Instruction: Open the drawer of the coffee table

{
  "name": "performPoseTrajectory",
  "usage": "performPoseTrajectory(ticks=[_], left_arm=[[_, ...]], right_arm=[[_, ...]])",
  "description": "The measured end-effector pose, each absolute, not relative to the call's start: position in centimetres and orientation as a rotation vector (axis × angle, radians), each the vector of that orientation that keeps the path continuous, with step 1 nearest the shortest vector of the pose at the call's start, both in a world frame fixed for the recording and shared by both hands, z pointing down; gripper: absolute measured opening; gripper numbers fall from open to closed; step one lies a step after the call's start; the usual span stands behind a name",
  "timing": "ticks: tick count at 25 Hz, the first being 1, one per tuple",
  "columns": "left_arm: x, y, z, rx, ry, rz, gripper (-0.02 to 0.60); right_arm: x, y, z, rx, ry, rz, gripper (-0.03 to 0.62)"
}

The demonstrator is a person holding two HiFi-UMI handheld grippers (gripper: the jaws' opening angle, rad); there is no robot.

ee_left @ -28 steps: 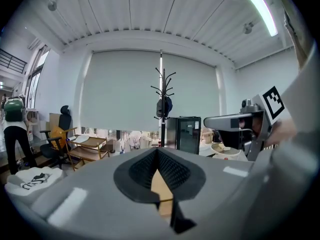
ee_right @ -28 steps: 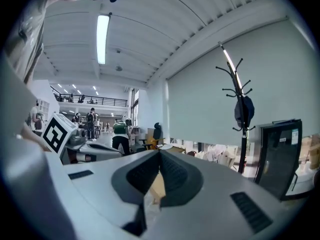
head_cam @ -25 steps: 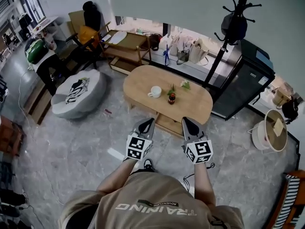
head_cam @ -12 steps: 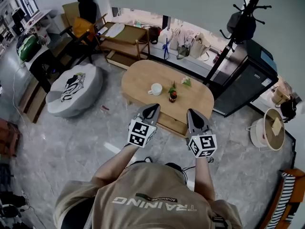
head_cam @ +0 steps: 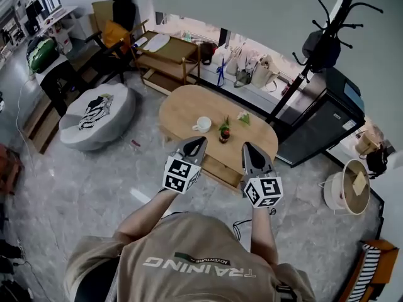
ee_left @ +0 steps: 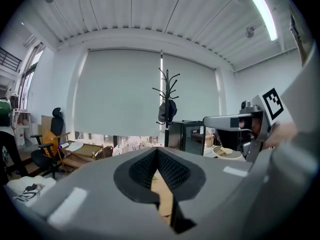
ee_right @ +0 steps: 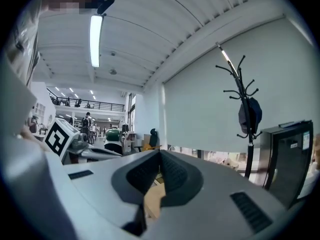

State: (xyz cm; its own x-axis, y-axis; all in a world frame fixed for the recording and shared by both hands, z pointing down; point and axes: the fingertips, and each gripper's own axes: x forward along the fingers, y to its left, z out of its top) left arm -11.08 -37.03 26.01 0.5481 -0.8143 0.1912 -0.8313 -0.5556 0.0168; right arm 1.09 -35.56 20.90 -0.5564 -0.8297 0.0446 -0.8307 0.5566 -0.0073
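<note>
Head view, looking steeply down. An oval wooden coffee table stands on a pale marble floor. Its drawer shows as a lighter wooden front beneath the near long edge of the tabletop, facing the person; whether it sits fully flush cannot be told.

The left gripper and the right gripper are held side by side in front of that near edge, one on either side of the drawer front, both pointing toward the table. Neither touches the table or the drawer.

In the left gripper view the left gripper has its ribbed jaws brought together at the tips with nothing between them; only a strip of tabletop wood shows through the gap behind. In the right gripper view the right gripper is likewise fully closed and empty.

On the tabletop a white mug stands near the middle. A small bottle holding a green sprig stands just beside it, toward the right end. A small green and white item lies nearer the far edge.

Around the table are a grey pouf beyond its left end, a black coat stand and a black cabinet beyond its right end
</note>
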Motion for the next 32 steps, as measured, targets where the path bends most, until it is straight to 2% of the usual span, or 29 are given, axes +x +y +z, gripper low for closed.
performPoseTrajectory(ticks=[15, 25, 32], left_arm=[[-7.5, -34.2, 24.1, 2.719, -1.442, 0.244, -0.009], [-8.1, -33.0, 24.3, 2.698, -1.442, 0.229, -0.009], [-7.7, -34.8, 19.6, 2.752, -1.459, 0.124, -0.009]], right_arm=[[5.8, -32.5, 20.9, 1.523, -2.650, -0.011, 0.006], [4.2, -31.2, 21.0, 1.508, -2.659, -0.033, 0.006], [3.6, -33.1, 17.2, 1.563, -2.662, -0.131, 0.006]])
